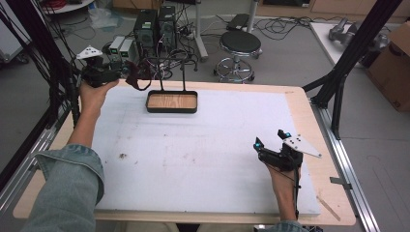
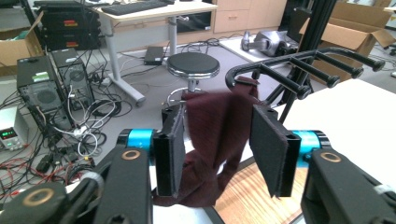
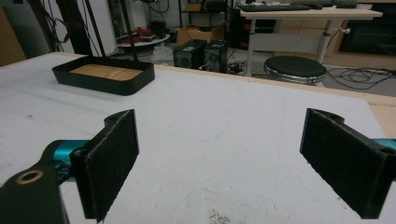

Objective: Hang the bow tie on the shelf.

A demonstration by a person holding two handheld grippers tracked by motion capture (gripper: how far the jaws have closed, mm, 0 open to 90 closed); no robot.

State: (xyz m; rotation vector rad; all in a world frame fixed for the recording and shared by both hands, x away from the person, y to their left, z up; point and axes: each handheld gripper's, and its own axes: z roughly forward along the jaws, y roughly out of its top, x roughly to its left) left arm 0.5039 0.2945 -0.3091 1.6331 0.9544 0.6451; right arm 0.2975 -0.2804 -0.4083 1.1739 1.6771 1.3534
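Note:
A dark red cloth (image 2: 219,121) hangs from the curved arm of a black pronged rack (image 2: 303,70). The rack rises from a black tray with a wooden floor (image 1: 171,101) at the far side of the white mat. My left gripper (image 2: 217,135) is at the cloth with its jaws apart. The cloth hangs between the pads and lies against the left pad (image 2: 170,149), while a gap shows at the right pad. In the high view this left gripper (image 1: 131,71) is raised at the table's far left corner, by the cloth (image 1: 139,77). My right gripper (image 1: 270,138) stands open and empty over the mat's near right.
A white foam mat (image 1: 193,154) covers the wooden table, with a small crumb speck (image 1: 122,155) at its left. Beyond the far edge stand a black stool (image 1: 240,43) and computer towers (image 1: 154,26) among cables. A black frame post (image 1: 353,53) slants at the right.

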